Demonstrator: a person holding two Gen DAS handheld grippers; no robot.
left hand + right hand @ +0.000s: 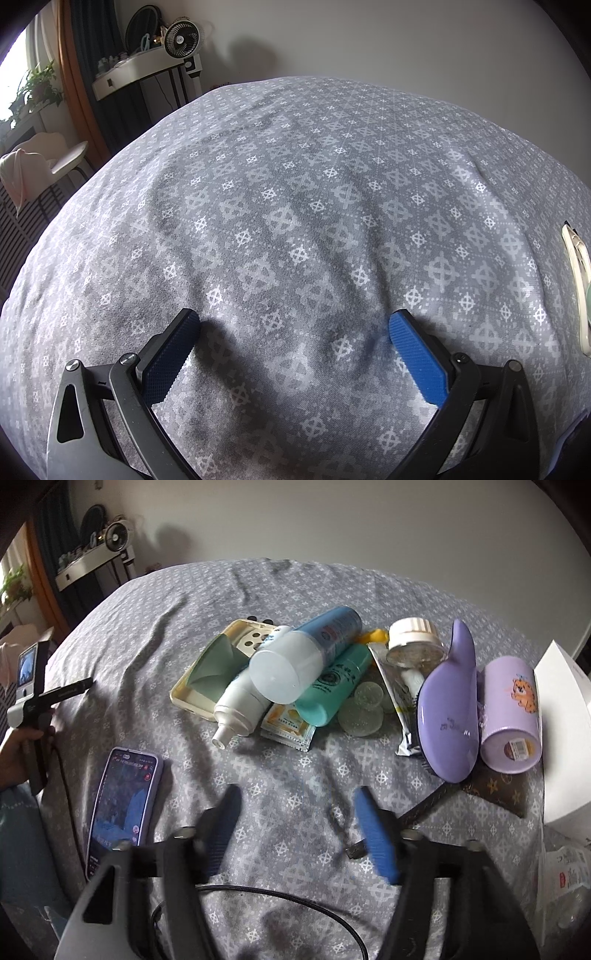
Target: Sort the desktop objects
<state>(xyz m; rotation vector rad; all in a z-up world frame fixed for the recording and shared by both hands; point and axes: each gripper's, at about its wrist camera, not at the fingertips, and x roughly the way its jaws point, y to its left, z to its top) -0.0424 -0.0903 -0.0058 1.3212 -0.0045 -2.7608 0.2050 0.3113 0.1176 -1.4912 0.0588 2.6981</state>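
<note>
My right gripper (297, 797) stands open low over the grey patterned cloth (280, 782), with nothing between its blurred fingers. A black cable's plug (356, 851) lies just beside its blue right finger. Beyond it is a pile: a blue spray can with a clear cap (306, 653), a white bottle (240, 705), a teal bottle (332, 686), sachets (288, 727) and a cream tray (207, 698). A purple hairbrush (450, 709) and a purple cup (511, 716) lie to the right. My left gripper (294, 321) is open over bare cloth (295, 184).
A phone (125, 805) with its screen lit lies left of the right gripper. A white box (565, 738) and a brown wallet (498, 786) sit at the right. The black cable (295, 897) loops under the right gripper. A person's hand (18, 749) holds the left gripper's handle.
</note>
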